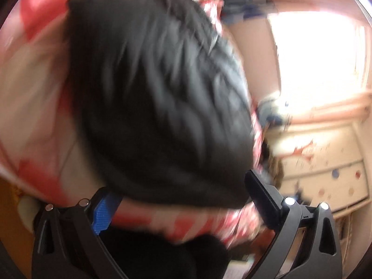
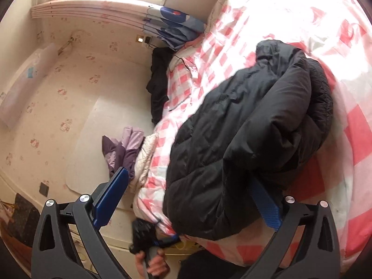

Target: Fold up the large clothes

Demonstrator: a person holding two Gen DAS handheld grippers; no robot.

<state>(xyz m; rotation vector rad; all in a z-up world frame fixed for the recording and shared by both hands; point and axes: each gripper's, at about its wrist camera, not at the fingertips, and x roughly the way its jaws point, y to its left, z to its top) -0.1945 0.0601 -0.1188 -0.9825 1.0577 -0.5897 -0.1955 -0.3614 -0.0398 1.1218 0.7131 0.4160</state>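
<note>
You are holding the right gripper [image 2: 186, 193] over the near edge of the bed, and its jaws are standing wide apart. One blue pad [image 2: 111, 197] is hanging clear over the floor side of the bed, while the other blue pad [image 2: 265, 204] is lying against or partly under the near hem of the black puffer jacket [image 2: 244, 139]; nothing is being pinched between them.

The jacket is the thing to steer by. It is lying bunched and doubled over on the pink-and-white checked bedspread [image 2: 290, 23], close to the near edge of the bed, with its quilted bulk rising toward the far side.

Just below the jacket's near hem, in the right wrist view, your other hand [image 2: 151, 265] is gripping the left gripper [image 2: 160, 239], whose tip is sitting at the bed edge under the jacket. In the left wrist view, which is badly blurred, the left gripper [image 1: 183, 200] is also standing wide, one blue finger [image 1: 104, 214] on one side and a black finger [image 1: 262, 197] on the other, with the jacket [image 1: 158, 93] filling the frame just beyond them. Whether the fingers are touching the cloth cannot be told through the blur.

Beside the jacket, off the bed edge, a purple garment [image 2: 125, 151] is hanging. Farther past the jacket, a dark garment [image 2: 159, 86] is draping down the bed's side, and beyond that a blue-patterned cloth [image 2: 172, 23] is lying by the window sill [image 2: 93, 7].
</note>
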